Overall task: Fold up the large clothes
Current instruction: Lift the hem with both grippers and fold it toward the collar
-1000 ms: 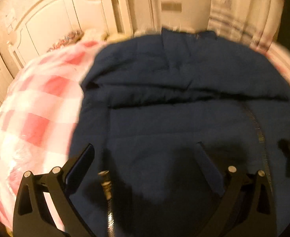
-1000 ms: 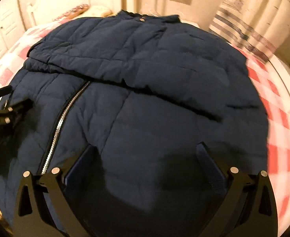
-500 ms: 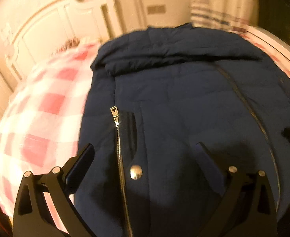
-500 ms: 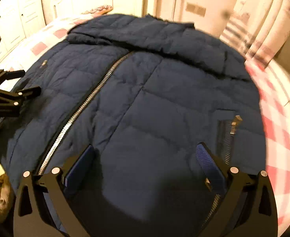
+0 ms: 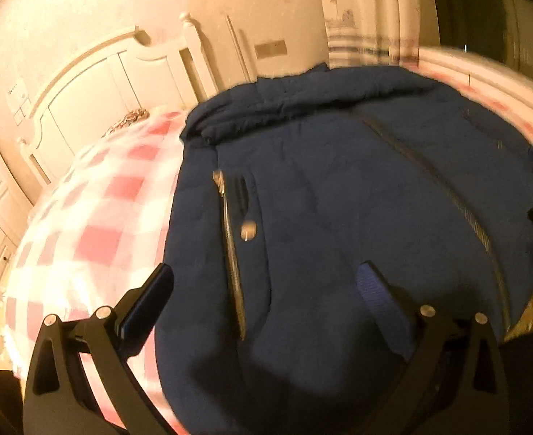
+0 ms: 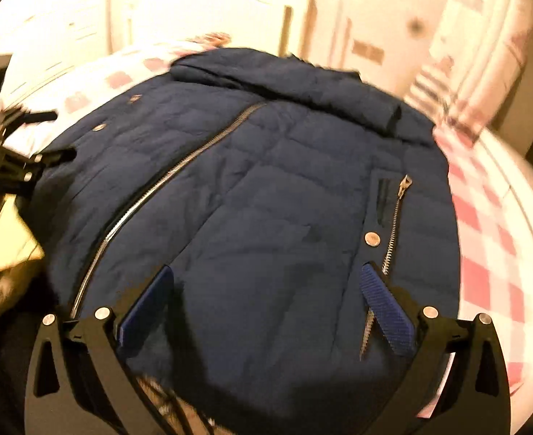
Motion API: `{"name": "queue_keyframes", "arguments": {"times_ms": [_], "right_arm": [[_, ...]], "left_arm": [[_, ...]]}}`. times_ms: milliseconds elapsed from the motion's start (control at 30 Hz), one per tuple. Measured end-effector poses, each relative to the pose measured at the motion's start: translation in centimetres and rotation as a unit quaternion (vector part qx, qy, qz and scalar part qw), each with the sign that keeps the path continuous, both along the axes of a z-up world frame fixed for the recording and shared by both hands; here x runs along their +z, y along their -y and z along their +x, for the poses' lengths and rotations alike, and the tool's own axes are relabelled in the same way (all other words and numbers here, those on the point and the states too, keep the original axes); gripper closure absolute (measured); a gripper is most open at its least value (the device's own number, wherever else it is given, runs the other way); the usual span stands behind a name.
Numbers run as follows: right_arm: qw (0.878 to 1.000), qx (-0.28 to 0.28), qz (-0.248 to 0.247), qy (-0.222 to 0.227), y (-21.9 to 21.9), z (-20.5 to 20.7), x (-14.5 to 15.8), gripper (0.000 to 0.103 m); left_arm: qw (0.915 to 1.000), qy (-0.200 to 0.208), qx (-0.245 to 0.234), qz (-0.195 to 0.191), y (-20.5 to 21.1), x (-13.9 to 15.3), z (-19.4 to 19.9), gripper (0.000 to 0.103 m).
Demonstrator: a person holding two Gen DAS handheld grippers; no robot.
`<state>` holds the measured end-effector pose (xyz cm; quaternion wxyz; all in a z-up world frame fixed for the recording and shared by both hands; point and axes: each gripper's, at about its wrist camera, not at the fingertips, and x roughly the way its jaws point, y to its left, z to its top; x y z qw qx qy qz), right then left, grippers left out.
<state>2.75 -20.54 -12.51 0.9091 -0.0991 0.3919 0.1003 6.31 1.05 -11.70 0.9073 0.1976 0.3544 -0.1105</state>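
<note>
Red-checked bedspread now shows the navy puffer jacket's near hem, both grippers having drawn back wide open, empty, ready to grasp.

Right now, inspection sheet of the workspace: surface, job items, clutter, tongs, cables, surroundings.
Surface: bed with red-and-white checked cover.
Job's things: navy quilted jacket lying front up, main zipper closed, pocket zipper beside a snap button.
Clutter: nothing seen.
Tongs: left tongs open above the jacket's hem; right tongs open, holding nothing.
Cables: nothing seen.
Surroundings: white headboard, striped curtain.
</note>
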Motion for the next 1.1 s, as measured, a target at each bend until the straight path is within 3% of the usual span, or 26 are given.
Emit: {"name": "queue_keyframes", "arguments": {"times_ms": [33, 67, 100, 167, 233, 333, 433, 500, 633, 700, 767, 800, 833, 867, 933, 1033, 1100], "right_arm": [[1.0, -0.003, 0.001, -0.01, 0.1, -0.1, -0.8, 0.005], [1.0, -0.01, 0.004, -0.023, 0.4, -0.2, -1.8, 0.005], [1.0, -0.013, 0.005, -0.003, 0.5, -0.8, -2.1, 0.004], [1.0, -0.013, -0.014, -0.008, 0.4, -1.3, -2.0, 0.005], [1.0, -0.01, -0.01, -0.009, 1.0, -2.3, -1.2, 0.005], [0.998, -0.034, 0.045, 0.004, 4.2, -4.7, -0.5, 0.005], [0.989, -0.091, 0.115, -0.012, 8.7, -6.4, -1.6, 0.005], [0.982, -0.118, 0.146, -0.026, 10.5, -7.2, -2.8, 0.005], [0.976, -0.137, 0.168, -0.033, 12.3, -7.3, -5.0, 0.005], [0.97, -0.132, 0.2, -0.037, 13.1, -6.6, -5.8, 0.005], [0.961, -0.121, 0.245, -0.043, 13.3, -5.8, -6.4, 0.005], [0.957, -0.112, 0.265, -0.045, 13.2, -5.5, -6.6, 0.011], [0.956, -0.107, 0.268, -0.042, 13.0, -5.5, -6.6, 0.025], [0.959, -0.108, 0.26, -0.036, 12.6, -5.6, -6.5, 0.031], [0.961, -0.098, 0.256, -0.029, 12.3, -6.2, -6.1, 0.05], [0.963, -0.087, 0.254, -0.024, 12.0, -6.9, -5.5, 0.054], [0.961, -0.087, 0.261, -0.026, 12.1, -6.8, -5.6, 0.053]], "left_arm": [[0.9999, -0.011, 0.001, 0.007, -0.1, -0.9, 0.2, 0.002], [0.9999, -0.009, 0.002, -0.012, -0.7, -1.5, -0.1, 0.002], [0.9992, -0.013, 0.01, -0.037, -1.4, -1.5, -0.2, 0.002], [0.9973, -0.039, 0.017, -0.06, -2.5, -1.2, 0.3, 0.002], [0.9974, -0.026, 0.022, -0.064, -3.8, -0.4, -0.4, 0.002], [0.9958, -0.01, 0.047, -0.078, -6.6, 0.3, -1.7, 0.002], [0.9858, -0.036, 0.077, -0.145, -9.9, -0.2, -3.1, 0.002], [0.9811, -0.053, 0.078, -0.169, -11.1, -0.9, -3.6, 0.002], [0.982, -0.064, 0.064, -0.166, -11.1, -2.3, -4.2, 0.002], [0.9785, -0.08, 0.065, -0.179, -11.1, -2.8, -3.9, 0.002], [0.9736, -0.095, 0.061, -0.198, -11.1, -3.2, -3.8, 0.009], [0.97, -0.107, 0.047, -0.213, -11.1, -3.3, -3.9, 0.028], [0.9679, -0.114, 0.038, -0.221, -11.1, -3.4, -3.8, 0.038], [0.9693, -0.109, 0.04, -0.217, -11.1, -3.2, -4.0, 0.042], [0.9702, -0.107, 0.036, -0.214, -11.1, -3.1, -4.3, 0.045], [0.9685, -0.11, 0.038, -0.22, -11.1, -3.2, -4.3, 0.044], [0.966, -0.117, 0.043, -0.227, -11.1, -3.4, -3.9, 0.036]]}}
